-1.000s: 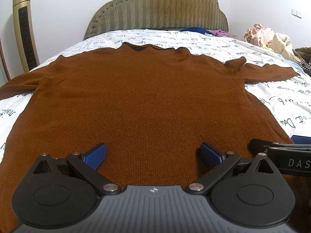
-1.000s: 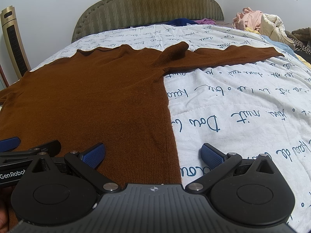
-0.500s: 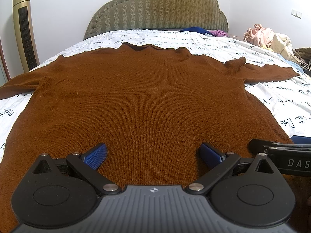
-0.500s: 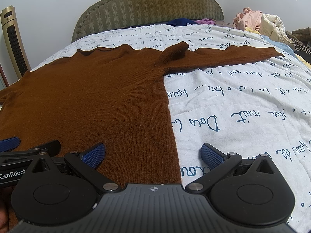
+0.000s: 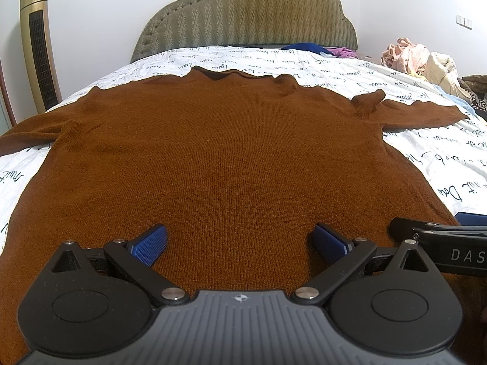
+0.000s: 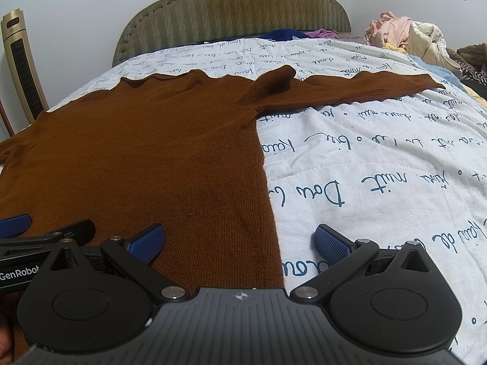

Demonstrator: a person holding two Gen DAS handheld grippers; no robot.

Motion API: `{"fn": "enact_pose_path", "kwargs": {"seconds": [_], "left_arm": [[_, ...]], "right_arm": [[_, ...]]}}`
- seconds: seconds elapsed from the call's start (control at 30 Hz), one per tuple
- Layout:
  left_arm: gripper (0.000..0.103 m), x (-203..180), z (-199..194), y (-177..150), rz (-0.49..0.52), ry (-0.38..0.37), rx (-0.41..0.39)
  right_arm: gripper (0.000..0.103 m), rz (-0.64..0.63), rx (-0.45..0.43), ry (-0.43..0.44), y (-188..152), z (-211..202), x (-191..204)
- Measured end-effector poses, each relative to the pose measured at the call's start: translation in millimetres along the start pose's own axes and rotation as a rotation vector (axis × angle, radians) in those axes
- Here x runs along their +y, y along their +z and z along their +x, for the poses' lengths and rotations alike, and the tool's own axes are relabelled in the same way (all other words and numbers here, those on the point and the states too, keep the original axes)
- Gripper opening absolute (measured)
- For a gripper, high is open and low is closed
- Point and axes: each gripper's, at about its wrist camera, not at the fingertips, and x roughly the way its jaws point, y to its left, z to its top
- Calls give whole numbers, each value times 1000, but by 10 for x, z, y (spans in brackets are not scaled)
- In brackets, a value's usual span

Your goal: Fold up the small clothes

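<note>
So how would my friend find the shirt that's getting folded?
Look at the big bed with the white quilt covered in blue handwriting and the padded olive headboard. The brown knitted sweater lies flat across its middle, sleeves spread out sideways. The other clothes are crumpled in a pale pink and cream pile at the bed's far right edge.

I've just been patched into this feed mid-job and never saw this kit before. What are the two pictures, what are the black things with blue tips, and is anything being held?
Each picture comes from a camera on handheld tongs, looking along their fingers. The left tongs and the right tongs are both open and hold nothing. A brown sweater lies flat on a bed quilt with printed writing, its sleeves spread out. The right tongs straddle the sweater's side edge near the hem. A clothes pile sits far right.
</note>
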Motion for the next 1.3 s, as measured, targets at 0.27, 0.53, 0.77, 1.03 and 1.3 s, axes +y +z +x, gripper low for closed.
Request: {"fn": "enact_pose_path", "kwargs": {"seconds": [0.27,0.53,0.77,1.03,1.3], "left_arm": [[103,6,-7,3,-1,-1,-1],[103,5,-6,9,0,-1,0],[103,6,-6,8,0,-1,-1],[103,-45,-9,33,7,5,3],[103,-56,-9,27,9,14,2]], "right_arm": [[103,-2,2,1,-2,0,-4],[103,-2,1,2,-3,0,-13],[103,-2,7,20,15,-31,-37],[103,-41,-19,48,271,-149,-460],[103,71,-112,-33,1123,16,-1637]]}}
